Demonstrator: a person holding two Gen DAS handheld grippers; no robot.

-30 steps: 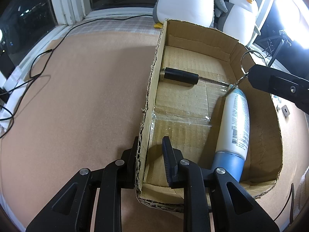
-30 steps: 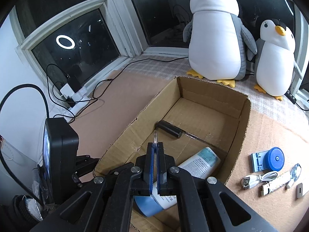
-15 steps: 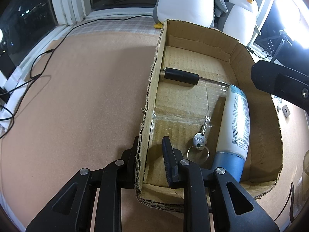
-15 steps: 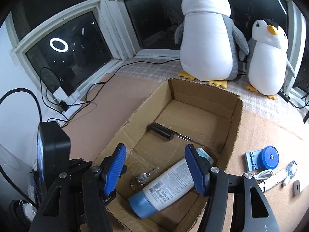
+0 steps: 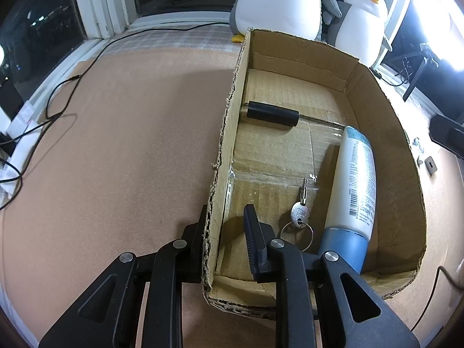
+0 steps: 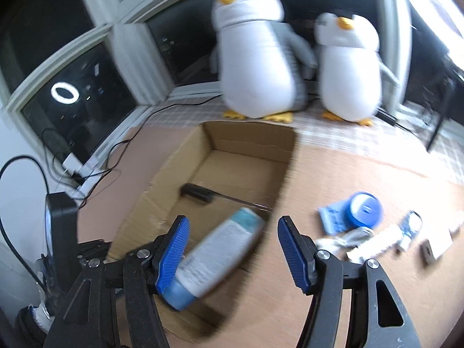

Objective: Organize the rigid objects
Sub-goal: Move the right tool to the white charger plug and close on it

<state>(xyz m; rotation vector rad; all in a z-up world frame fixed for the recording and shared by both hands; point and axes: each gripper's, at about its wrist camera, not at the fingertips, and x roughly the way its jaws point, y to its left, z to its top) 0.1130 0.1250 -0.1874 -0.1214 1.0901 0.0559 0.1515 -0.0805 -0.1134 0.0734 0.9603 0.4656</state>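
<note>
An open cardboard box lies on the brown table. My left gripper is shut on its near left wall, one finger inside and one outside. On the box floor lie a key on a ring, a white bottle with a blue cap and a black cylinder. In the blurred right wrist view, my right gripper hangs open over the box's right edge with nothing in its blue pads. The bottle shows below it.
Right of the box lie a blue round thing on a holder, a white cable, a white stick and small bits. Two plush penguins stand behind the box by the window. Black cables trail at the left.
My right gripper opened and let go of the key on its ring, which fell to the box floor. It then swung right, toward the loose items. The left gripper kept still.
</note>
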